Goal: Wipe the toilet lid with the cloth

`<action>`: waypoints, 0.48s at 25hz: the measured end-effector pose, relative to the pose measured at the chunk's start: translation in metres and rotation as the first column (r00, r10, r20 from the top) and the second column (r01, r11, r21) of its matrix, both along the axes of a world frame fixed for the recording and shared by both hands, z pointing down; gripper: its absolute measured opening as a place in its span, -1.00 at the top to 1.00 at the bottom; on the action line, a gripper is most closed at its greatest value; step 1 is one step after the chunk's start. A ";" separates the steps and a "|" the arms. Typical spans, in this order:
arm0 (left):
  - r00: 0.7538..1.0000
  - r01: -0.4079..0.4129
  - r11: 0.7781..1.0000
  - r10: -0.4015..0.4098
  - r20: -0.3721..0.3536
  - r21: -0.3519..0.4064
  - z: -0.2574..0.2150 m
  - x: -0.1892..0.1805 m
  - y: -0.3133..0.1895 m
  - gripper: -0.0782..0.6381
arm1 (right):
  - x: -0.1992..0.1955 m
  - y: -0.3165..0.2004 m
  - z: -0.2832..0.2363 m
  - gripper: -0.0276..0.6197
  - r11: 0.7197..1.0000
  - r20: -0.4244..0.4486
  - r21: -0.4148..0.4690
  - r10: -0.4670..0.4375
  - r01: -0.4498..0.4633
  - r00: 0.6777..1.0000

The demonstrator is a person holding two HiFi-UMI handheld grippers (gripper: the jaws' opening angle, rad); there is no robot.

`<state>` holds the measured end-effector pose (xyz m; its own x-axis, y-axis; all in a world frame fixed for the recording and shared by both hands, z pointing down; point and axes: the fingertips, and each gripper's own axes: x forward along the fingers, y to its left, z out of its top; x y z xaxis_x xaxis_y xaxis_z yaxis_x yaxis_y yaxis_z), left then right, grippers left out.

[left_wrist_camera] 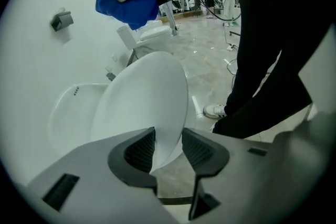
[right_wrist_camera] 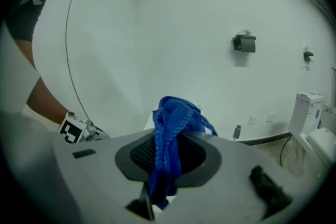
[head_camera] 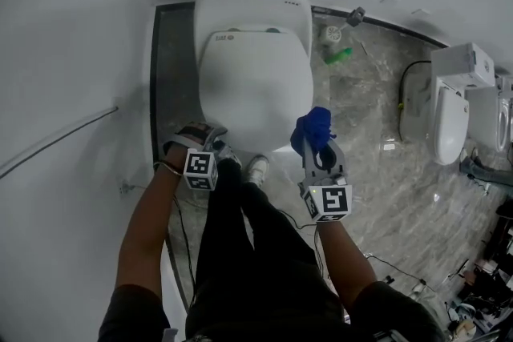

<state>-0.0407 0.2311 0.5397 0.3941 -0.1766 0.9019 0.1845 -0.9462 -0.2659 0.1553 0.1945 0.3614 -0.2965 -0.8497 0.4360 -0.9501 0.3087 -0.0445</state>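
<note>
**Inspector:** Left gripper (left_wrist_camera: 168,148), condition?

**Assistant:** Jaws apart, gripping nothing. The front edge of the closed toilet lid (head_camera: 255,88) shows in the gap between the pads. Contact cannot be confirmed. The gripper stands at the lid's front left corner.

**Inspector:** Right gripper (right_wrist_camera: 169,153)?

**Assistant:** Clamped on the blue cloth (right_wrist_camera: 169,118), which bunches above the jaws and hangs out below them. It is held in the air off the lid's front right edge, and the cloth is clear of the lid.

**Inspector:** Other items?

**Assistant:** A white shoe (head_camera: 256,169) on the marble floor (head_camera: 377,196), just before the toilet's front.
</note>
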 end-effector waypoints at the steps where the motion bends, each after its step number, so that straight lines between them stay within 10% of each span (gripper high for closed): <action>1: 1.000 -0.004 1.000 0.004 0.009 -0.029 0.008 0.001 0.005 0.32 | -0.005 0.000 0.007 0.71 1.000 -0.001 -0.009 -0.012 0.012 1.000; 12: 0.992 0.040 0.978 -0.015 0.124 -0.204 0.081 0.007 0.020 0.31 | -0.039 -0.014 0.062 0.71 0.997 0.010 -0.062 -0.053 0.054 0.999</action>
<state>-0.0339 0.2513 0.6209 0.2775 0.0078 0.9607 0.1762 -0.9834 -0.0429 0.1168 0.1805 0.4230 -0.3446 -0.8038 0.4849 -0.9318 0.3556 -0.0727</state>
